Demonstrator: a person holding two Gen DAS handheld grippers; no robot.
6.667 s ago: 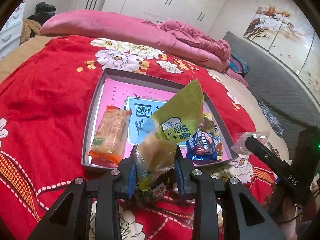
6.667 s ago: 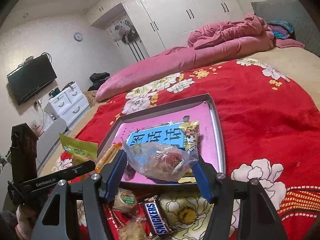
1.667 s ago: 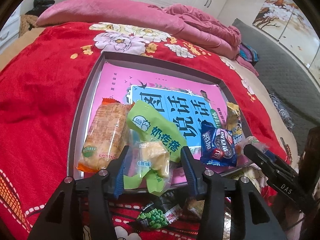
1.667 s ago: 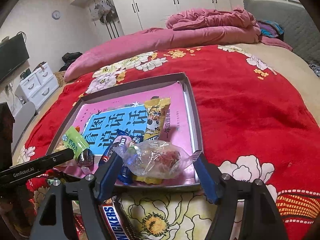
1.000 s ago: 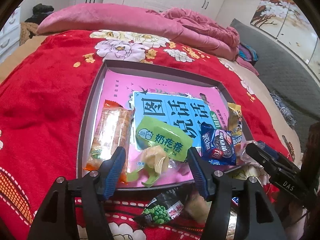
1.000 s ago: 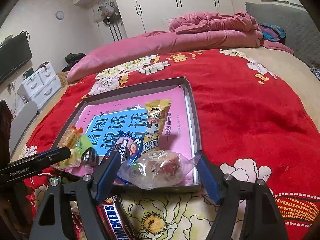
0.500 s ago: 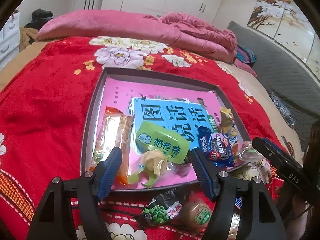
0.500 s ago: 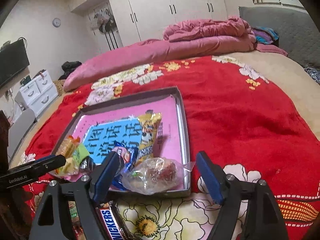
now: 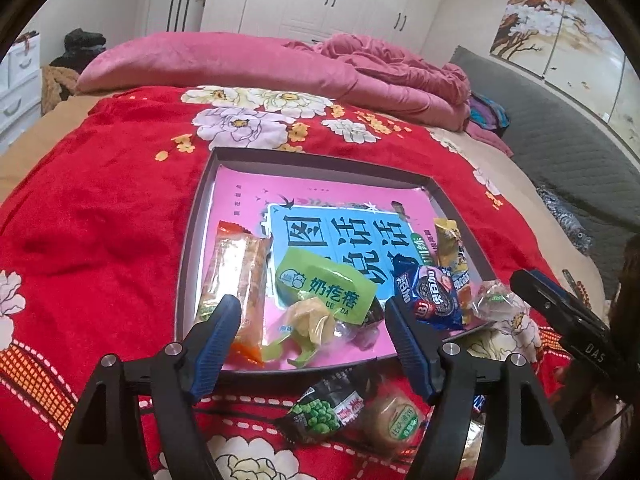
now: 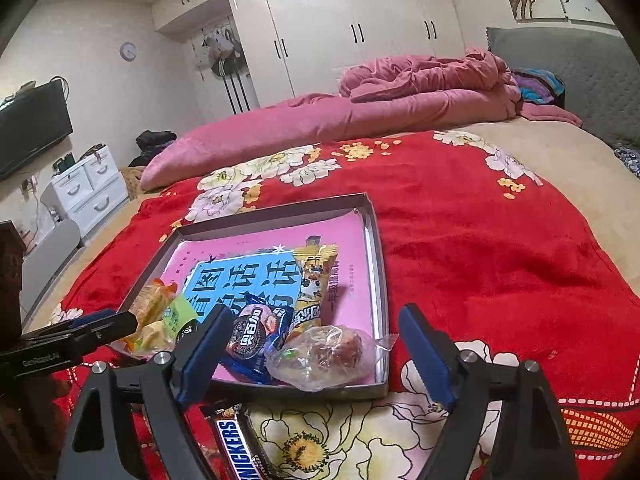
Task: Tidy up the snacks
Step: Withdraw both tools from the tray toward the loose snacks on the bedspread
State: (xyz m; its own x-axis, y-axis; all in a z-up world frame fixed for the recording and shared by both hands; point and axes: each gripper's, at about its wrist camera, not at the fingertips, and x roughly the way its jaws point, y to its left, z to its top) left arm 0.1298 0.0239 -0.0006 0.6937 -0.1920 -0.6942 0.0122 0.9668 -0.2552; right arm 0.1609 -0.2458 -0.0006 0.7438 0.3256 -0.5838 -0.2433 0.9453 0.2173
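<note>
A shallow grey tray (image 9: 196, 216) (image 10: 378, 248) with a pink and blue book in it lies on the red bed cover. In it lie an orange cracker pack (image 9: 234, 276), a green pack (image 9: 326, 286), a blue Oreo pack (image 9: 428, 290) (image 10: 256, 332), a yellow pack (image 10: 314, 280) and a clear bag (image 10: 324, 354) at the near right corner. My left gripper (image 9: 312, 320) is open and empty above the tray's near edge. My right gripper (image 10: 316, 338) is open, just behind the clear bag.
On the cover in front of the tray lie a green pea pack (image 9: 324, 410), a round cake pack (image 9: 394, 420) and a Snickers bar (image 10: 236, 446). Pink bedding (image 10: 360, 116) lies at the far side. A white drawer unit (image 10: 86, 188) stands left.
The left gripper let go of the green pack in the tray and drew back. The right gripper opened, left the clear bag in the tray's corner and pulled back.
</note>
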